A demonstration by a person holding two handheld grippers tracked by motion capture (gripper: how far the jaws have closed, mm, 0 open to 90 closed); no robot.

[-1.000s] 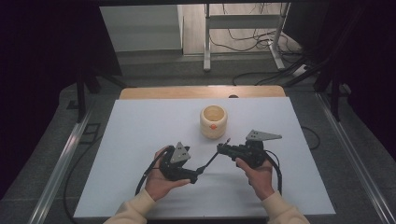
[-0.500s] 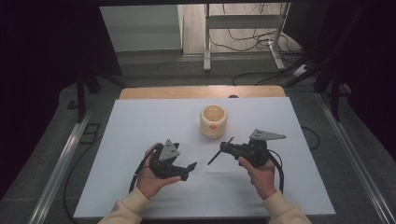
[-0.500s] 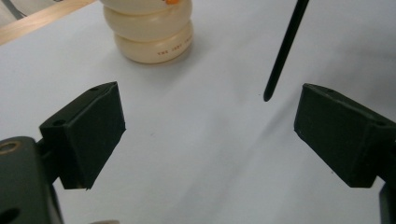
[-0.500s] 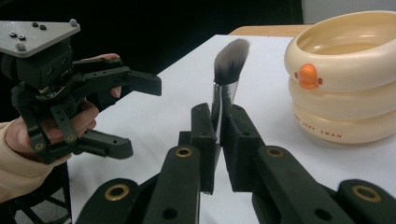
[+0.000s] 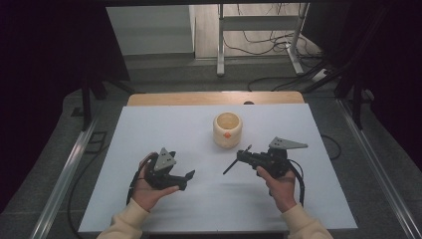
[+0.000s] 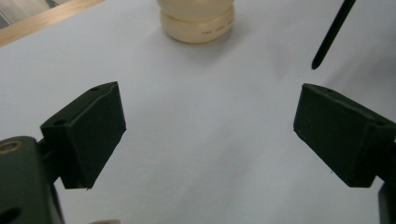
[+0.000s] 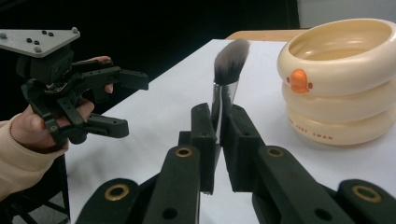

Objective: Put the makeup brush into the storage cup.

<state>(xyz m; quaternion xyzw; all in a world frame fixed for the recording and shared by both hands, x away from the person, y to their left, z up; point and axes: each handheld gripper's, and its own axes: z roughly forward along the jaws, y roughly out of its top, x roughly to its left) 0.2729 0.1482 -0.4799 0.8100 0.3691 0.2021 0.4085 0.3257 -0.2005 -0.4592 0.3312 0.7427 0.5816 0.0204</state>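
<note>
**Clearly a brush held for the cream pot**

Clamped between the jaws of the right gripper (image 7: 219, 140): a slim black-handled makeup brush with a soft grey bristle head (image 7: 227, 79), gripped at the metal ferrule, bristles up in the right gripper view. Probably pinched there for a firm hold and a free tip. In the high view, handle end (image 5: 230, 168) slanting down toward the white tabletop (image 5: 164, 124), off the surface, just in front of the cream-coloured stacked-ring ceramic pot with a small orange duck emblem (image 5: 227, 129). Pot upright near the table's middle, mouth open, apparently the likely place for the brush.

Left gripper (image 5: 183, 178) jaws wide apart, nothing between them, pointing across the table toward the right hand's tool; pot base and black handle tip ahead in the left gripper view. Seemingly ready to help.

Both forearms low over the near edge, cream sleeves at the wrists, right hand (image 5: 279, 183) wrapped under its gripper, left hand (image 5: 147, 186) cupping its own from below.
</note>
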